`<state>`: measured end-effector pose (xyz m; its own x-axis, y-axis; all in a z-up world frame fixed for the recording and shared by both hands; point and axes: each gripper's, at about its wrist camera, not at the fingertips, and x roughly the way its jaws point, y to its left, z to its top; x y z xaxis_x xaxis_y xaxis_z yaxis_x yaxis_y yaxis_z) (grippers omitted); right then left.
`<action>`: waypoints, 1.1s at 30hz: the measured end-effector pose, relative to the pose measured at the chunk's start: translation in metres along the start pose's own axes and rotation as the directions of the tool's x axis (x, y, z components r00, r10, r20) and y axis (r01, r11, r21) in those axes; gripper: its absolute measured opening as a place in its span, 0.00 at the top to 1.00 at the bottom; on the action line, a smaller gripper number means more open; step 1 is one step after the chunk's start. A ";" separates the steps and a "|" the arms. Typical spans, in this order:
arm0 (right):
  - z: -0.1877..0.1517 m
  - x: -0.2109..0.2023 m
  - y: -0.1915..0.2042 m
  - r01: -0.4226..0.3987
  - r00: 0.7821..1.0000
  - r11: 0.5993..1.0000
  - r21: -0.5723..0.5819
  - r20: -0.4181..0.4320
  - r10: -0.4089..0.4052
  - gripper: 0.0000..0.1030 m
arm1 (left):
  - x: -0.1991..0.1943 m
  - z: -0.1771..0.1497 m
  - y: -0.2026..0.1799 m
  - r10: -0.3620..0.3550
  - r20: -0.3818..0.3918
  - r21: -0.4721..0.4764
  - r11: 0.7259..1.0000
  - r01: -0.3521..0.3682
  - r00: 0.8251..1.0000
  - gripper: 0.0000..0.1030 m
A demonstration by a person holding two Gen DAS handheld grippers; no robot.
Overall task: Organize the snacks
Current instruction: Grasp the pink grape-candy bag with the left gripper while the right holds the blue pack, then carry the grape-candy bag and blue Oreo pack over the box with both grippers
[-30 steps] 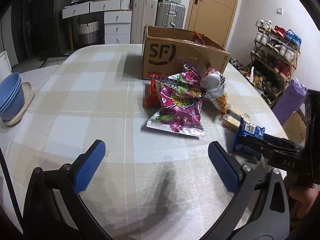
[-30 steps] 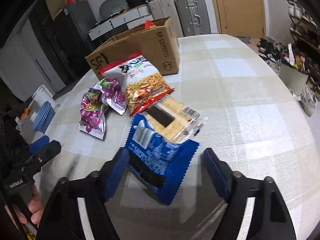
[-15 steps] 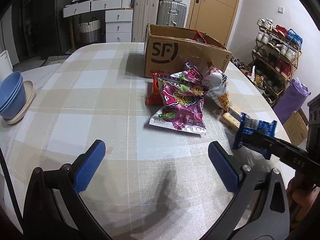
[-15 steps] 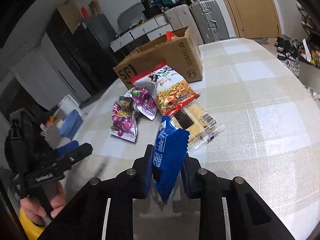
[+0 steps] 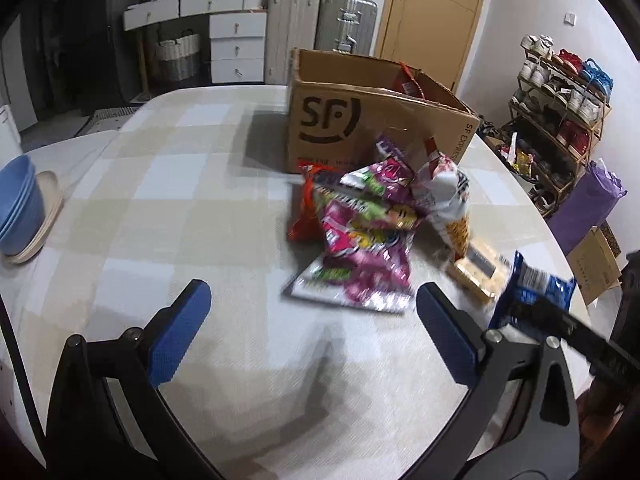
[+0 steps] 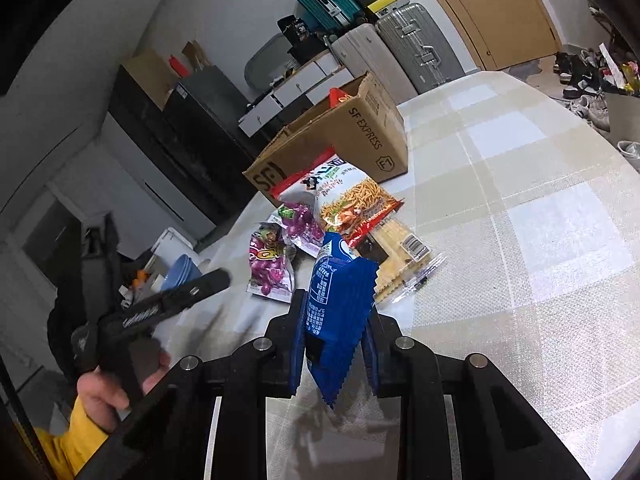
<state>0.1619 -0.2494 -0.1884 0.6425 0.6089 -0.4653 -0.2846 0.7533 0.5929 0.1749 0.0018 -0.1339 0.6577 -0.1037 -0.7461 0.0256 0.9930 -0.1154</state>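
Note:
My right gripper (image 6: 334,332) is shut on a blue snack packet (image 6: 338,312) and holds it above the table; the packet also shows in the left wrist view (image 5: 532,286). My left gripper (image 5: 312,320) is open and empty, low over the table, short of the snack pile. The pile holds purple candy bags (image 5: 360,240), a noodle-snack bag (image 6: 352,200), a red bag (image 5: 306,208) and a clear cracker pack (image 6: 400,256). An open SF cardboard box (image 5: 360,120) stands behind the pile with a red packet inside.
Blue bowls on a cream plate (image 5: 20,212) sit at the table's left edge. The checked tablecloth (image 5: 180,208) covers a round table. Suitcases (image 5: 316,36), drawers and a shoe rack (image 5: 560,92) stand beyond it.
My right gripper has closed on the blue packet and lifted it off the table, standing it upright. My left gripper has moved a little closer to the pile.

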 end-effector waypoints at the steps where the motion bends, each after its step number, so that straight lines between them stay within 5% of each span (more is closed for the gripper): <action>1: 0.000 0.000 0.000 0.001 1.000 1.000 0.001 0.005 -0.001 0.76 | 0.004 0.005 -0.004 -0.001 0.000 0.004 1.000 0.001 1.000 0.00; 5: -0.001 -0.002 -0.001 -0.017 1.000 1.000 0.004 0.013 0.016 0.76 | 0.029 0.020 -0.019 -0.027 -0.050 0.020 0.999 0.028 0.998 0.00; 12: -0.003 -0.005 0.001 -0.046 0.999 0.999 -0.006 0.017 0.046 0.76 | 0.076 0.030 -0.023 0.028 -0.140 0.003 1.000 -0.028 0.990 0.01; 14: -0.002 -0.006 -0.001 -0.050 0.999 0.999 -0.002 0.019 0.050 0.76 | 0.084 0.027 -0.021 0.008 -0.168 -0.008 1.000 -0.009 0.986 0.16; 16: -0.002 -0.006 -0.002 -0.055 0.998 0.998 0.005 0.020 0.054 0.76 | 0.082 0.028 -0.024 0.033 -0.153 0.012 0.999 -0.032 0.988 0.34; 22: -0.002 -0.006 -0.002 -0.061 0.998 0.998 0.015 0.025 0.060 0.76 | 0.069 0.023 -0.016 -0.013 -0.159 0.003 1.000 0.014 0.987 0.51; 33: -0.003 -0.010 0.002 -0.033 0.999 0.999 -0.001 0.037 0.033 0.76 | 0.014 -0.002 0.001 -0.053 -0.120 -0.011 0.999 0.052 0.991 0.55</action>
<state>0.1528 -0.2531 -0.1851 0.6583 0.6239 -0.4211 -0.3063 0.7331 0.6073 0.1826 0.0013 -0.1462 0.5606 -0.1624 -0.8120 0.0515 0.9855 -0.1615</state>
